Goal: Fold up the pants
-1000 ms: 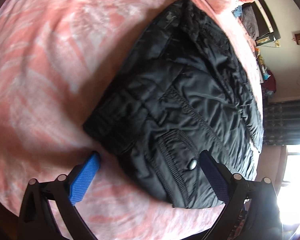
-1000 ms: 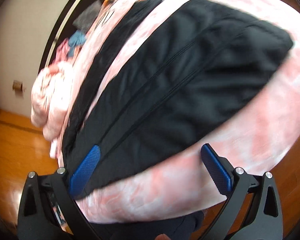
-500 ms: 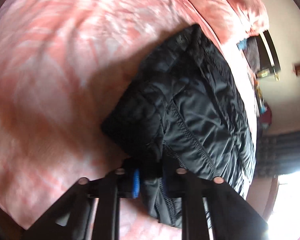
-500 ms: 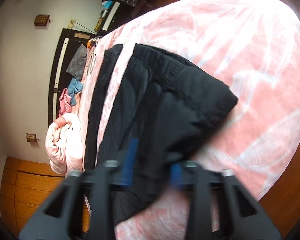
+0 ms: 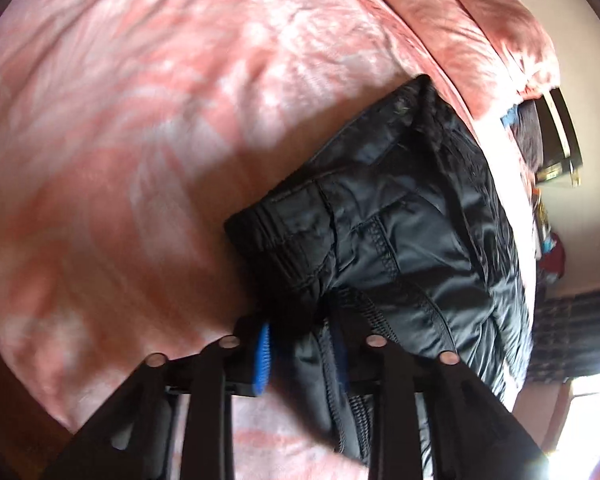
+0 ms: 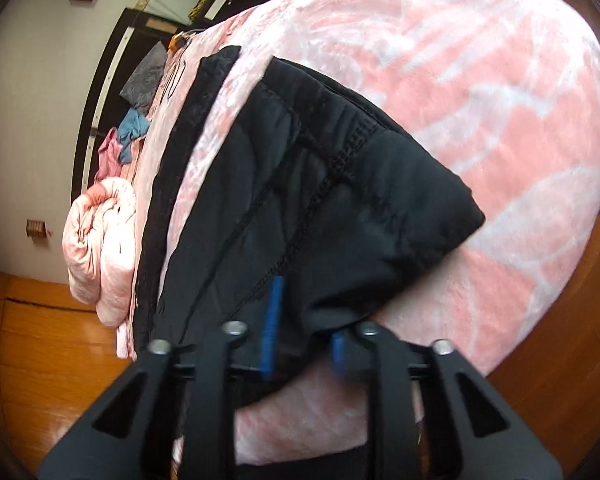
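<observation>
Black quilted pants (image 5: 400, 236) lie on pink blanket (image 5: 140, 120) over the bed; waistband end bunched in the left gripper (image 5: 300, 354), another bunched edge in the right gripper (image 6: 304, 340); fabric sits between both pairs of blue pads, and both sets of jaws are opening while the cloth is still pinched.

Risks, as judged: slick padded cloth may slip out of either grip as the jaws widen, so the fold drops crooked; only some layers may be caught, leaving lower ones behind; uneven pull between the hands could twist the legs; the blanket beneath might drag and wrinkle if a pad snags it.
</observation>
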The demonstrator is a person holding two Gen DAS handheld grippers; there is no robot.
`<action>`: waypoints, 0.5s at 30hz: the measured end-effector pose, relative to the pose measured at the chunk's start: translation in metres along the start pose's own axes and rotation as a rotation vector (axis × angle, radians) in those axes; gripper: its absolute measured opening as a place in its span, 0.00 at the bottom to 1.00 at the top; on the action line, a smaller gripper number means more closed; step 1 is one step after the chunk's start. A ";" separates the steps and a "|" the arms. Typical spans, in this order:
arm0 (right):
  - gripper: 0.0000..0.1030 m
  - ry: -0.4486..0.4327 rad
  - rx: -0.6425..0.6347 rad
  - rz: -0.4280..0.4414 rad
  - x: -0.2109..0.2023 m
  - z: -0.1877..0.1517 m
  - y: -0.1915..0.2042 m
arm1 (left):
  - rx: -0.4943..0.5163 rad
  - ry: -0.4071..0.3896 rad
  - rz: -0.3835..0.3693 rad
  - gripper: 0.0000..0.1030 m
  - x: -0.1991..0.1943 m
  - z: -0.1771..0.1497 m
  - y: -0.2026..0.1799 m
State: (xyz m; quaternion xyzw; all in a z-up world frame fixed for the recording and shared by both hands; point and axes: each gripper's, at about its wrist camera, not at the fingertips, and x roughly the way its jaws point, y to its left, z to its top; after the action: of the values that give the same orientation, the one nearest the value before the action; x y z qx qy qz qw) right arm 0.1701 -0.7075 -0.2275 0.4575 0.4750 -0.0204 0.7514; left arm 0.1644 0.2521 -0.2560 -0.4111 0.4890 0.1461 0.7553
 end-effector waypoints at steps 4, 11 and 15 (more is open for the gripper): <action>0.56 -0.102 -0.127 -0.184 -0.052 0.012 0.015 | 0.137 -0.139 0.146 0.81 -0.045 0.016 -0.017; 0.90 -0.095 -0.393 -0.160 -0.042 0.057 0.121 | 0.485 -0.135 0.031 0.96 -0.037 0.109 -0.114; 0.91 0.039 -0.432 -0.114 0.032 0.102 0.183 | 0.525 0.016 -0.033 0.96 0.039 0.177 -0.169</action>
State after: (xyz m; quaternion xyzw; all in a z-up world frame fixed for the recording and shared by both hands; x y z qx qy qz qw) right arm 0.3440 -0.6602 -0.1157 0.2586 0.5080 0.0485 0.8202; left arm 0.3975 0.2758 -0.1763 -0.2102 0.5095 -0.0013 0.8344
